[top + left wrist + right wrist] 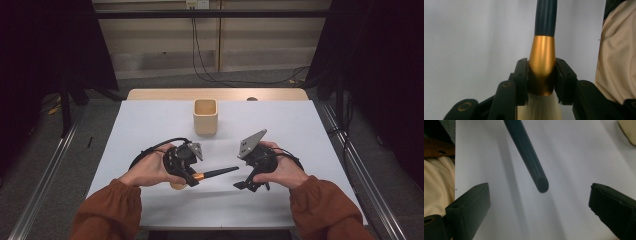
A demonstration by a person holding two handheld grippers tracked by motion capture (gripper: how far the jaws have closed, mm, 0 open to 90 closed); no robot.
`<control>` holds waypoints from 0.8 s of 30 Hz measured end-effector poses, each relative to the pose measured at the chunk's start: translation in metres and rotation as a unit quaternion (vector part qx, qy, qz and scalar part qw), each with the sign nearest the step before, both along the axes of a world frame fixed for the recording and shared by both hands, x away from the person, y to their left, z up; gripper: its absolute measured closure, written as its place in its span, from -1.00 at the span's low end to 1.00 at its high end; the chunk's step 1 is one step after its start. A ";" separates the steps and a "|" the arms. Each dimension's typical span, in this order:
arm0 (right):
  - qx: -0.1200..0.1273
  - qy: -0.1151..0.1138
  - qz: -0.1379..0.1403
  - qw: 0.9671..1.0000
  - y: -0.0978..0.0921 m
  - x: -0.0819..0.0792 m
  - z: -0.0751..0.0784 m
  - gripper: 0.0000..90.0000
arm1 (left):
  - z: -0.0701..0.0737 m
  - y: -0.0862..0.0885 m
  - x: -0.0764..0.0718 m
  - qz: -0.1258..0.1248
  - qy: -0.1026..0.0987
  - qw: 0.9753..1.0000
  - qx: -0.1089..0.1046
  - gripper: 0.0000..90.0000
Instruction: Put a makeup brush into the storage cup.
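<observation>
White table (pixel 150 125), dark curtains either side, wood panel wall and cables behind. Nearest: two rust-orange sleeves (pixel 107 210) coming in from the bottom edge, one gripper per hand. Left gripper (pixel 192 179) has its jaws clamped on the gold ferrule of a makeup brush (pixel 212 174); in the left gripper view the ferrule (pixel 541 60) sits tight between both jaws, pale bristles (pixel 539 107) toward the camera, dark handle pointing away. Brush is held above the table, handle aimed at the right gripper (pixel 245 185). Right gripper jaws are wide apart, holding nothing; handle tip (pixel 541 185) hangs between them, touching neither. Farther back, centre: a light wooden cup (pixel 205 116), upright.
</observation>
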State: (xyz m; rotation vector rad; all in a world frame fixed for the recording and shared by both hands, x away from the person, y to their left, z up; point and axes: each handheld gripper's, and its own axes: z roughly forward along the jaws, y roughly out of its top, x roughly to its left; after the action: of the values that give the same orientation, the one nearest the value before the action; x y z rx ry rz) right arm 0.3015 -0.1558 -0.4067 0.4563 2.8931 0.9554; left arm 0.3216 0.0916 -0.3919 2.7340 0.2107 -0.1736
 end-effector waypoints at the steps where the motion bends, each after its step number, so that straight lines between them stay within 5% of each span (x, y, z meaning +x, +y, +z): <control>1: -0.004 0.002 0.005 1.000 0.003 0.001 0.000 -0.91 | -0.001 0.000 0.000 0.003 0.004 1.000 -0.001 0.48; 12: -0.048 0.015 0.036 0.998 0.026 0.006 -0.004 -0.92 | -0.004 -0.001 0.005 -0.004 -0.002 1.000 0.014 0.48; 17: -0.045 -0.005 0.056 0.997 0.034 0.008 -0.003 -0.74 | -0.005 -0.004 0.005 0.000 0.002 1.000 0.012 0.48; 24: -0.052 0.005 0.070 0.996 0.046 0.009 -0.004 -0.58 | -0.008 -0.007 0.004 0.001 0.001 1.000 0.008 0.48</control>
State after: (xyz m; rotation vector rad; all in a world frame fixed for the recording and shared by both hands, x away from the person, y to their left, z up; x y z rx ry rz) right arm 0.3107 -0.1100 -0.4111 0.2558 2.9981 0.8154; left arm 0.3252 0.0842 -0.3997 2.7497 0.2154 -0.1742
